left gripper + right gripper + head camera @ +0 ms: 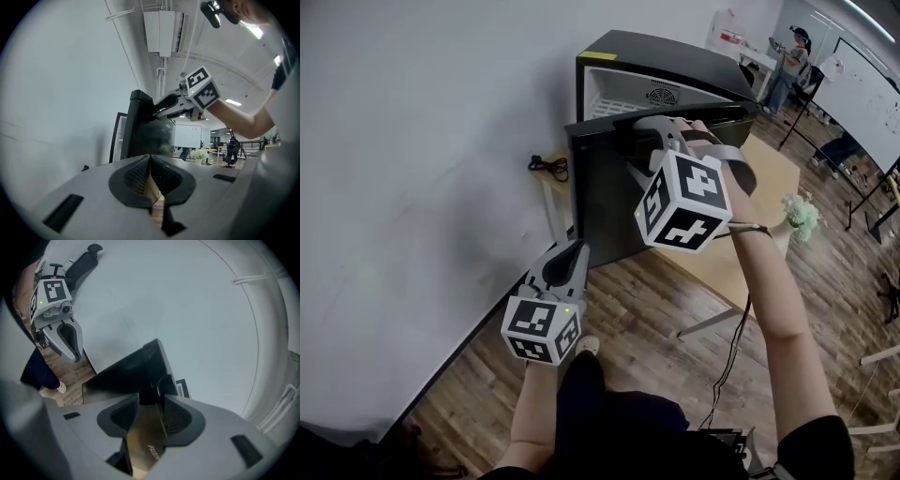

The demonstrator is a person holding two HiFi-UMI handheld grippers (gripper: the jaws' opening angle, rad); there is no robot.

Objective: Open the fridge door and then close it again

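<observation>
The top edge of the fridge door (602, 202) is being clamped by the right gripper (639, 141) at the upper centre of the head view. In the right gripper view the jaws are being held apart by that dark edge, which is filling the gap between the pads. The left gripper (575, 251) is being held free at the lower left, jaws pressed together with nothing between them, and nothing is being touched by it. Two grippers are being shown, each carrying one marker cube (684, 202). One fridge (656, 56) with one door is being shown. The door is being held partly open, away from the black cabinet, so that the white interior (619, 94) is being exposed behind it. The fridge is being backed by a white wall (412, 141). A light wooden table (773, 169) is standing just right of the door, with a pale green plant (802, 214) near its right edge. A coiled cable (548, 166) is lying just left of the fridge.
</observation>
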